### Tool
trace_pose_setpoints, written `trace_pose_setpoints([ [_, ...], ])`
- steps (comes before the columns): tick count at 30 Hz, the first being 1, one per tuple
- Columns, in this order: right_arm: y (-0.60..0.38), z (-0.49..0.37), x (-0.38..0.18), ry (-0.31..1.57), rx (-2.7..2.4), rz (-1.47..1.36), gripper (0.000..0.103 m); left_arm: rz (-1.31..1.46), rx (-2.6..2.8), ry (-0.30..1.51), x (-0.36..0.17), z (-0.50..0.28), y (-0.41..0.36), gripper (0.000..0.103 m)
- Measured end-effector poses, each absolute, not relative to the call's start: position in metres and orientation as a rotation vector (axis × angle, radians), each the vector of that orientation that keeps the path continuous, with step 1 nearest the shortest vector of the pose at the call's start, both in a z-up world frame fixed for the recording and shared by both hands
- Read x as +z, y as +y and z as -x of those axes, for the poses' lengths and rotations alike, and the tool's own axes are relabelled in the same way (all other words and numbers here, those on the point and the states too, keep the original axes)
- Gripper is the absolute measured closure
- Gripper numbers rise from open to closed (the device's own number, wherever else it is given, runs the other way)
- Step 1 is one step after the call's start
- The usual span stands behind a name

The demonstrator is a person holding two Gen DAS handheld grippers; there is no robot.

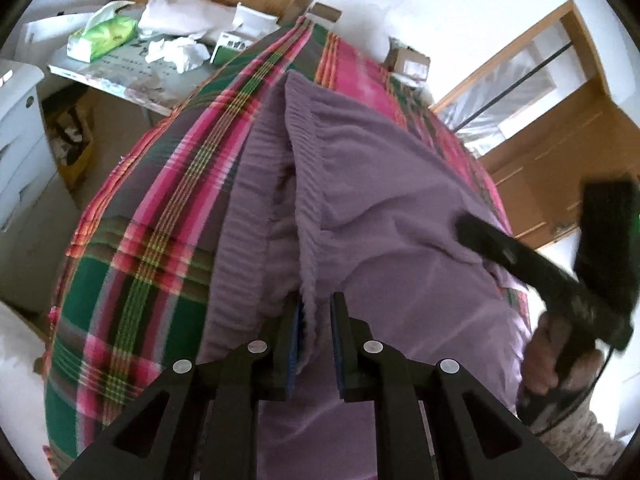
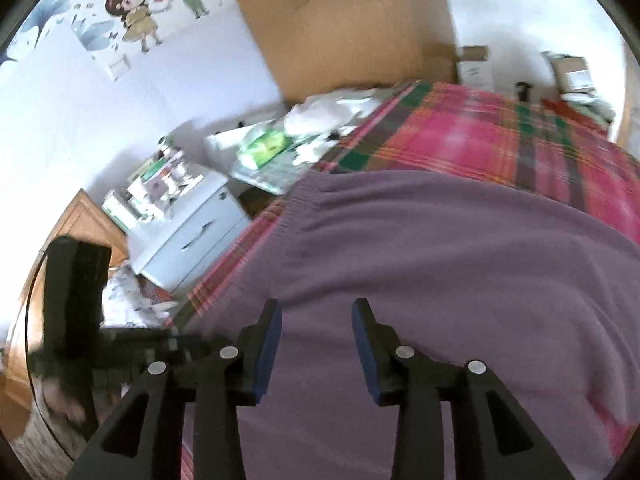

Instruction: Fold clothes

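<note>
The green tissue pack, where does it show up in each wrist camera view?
Left wrist: green tissue pack upper left, on the cluttered white table beyond the plaid blanket.
Right wrist: tissue pack centre-left, above the purple garment.
Shared landmark: the garment's ribbed waistband.

Both wrist views close over bed

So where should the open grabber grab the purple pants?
Probably the ribbed waistband of the purple pants, which forms a firm, straight edge. The right gripper, open and empty over flat cloth, could come from the edge toward the white drawers, where the plaid blanket shows.
</note>
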State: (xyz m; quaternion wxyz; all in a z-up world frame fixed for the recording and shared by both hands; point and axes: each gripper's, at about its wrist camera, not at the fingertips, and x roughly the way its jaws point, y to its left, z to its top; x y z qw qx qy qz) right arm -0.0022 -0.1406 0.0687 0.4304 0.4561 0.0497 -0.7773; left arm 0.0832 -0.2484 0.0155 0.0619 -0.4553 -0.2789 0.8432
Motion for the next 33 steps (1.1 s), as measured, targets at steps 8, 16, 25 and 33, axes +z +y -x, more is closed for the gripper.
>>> trace_pose_setpoints([
  [8, -0.217, 0.035, 0.058, 0.173, -1.861, -1.236, 0.057, 1.367, 2.634, -0.668, 0.02, -0.083, -0.225, 0.088],
  [16, -0.27, 0.028, 0.043, 0.501, -1.923, -1.292, 0.055, 1.353, 2.63, -0.636, 0.019, -0.081, -0.221, 0.088],
  [25, -0.257, 0.05, 0.035, 0.427, -1.909, -1.399, 0.092, 1.414, 2.684, -0.614, 0.012, -0.095, -0.23, 0.088],
  [33, -0.255, 0.056, 0.052, 0.383, -1.925, -1.314, 0.103, 1.427, 2.631, -0.707, 0.008, -0.107, -0.242, 0.088],
])
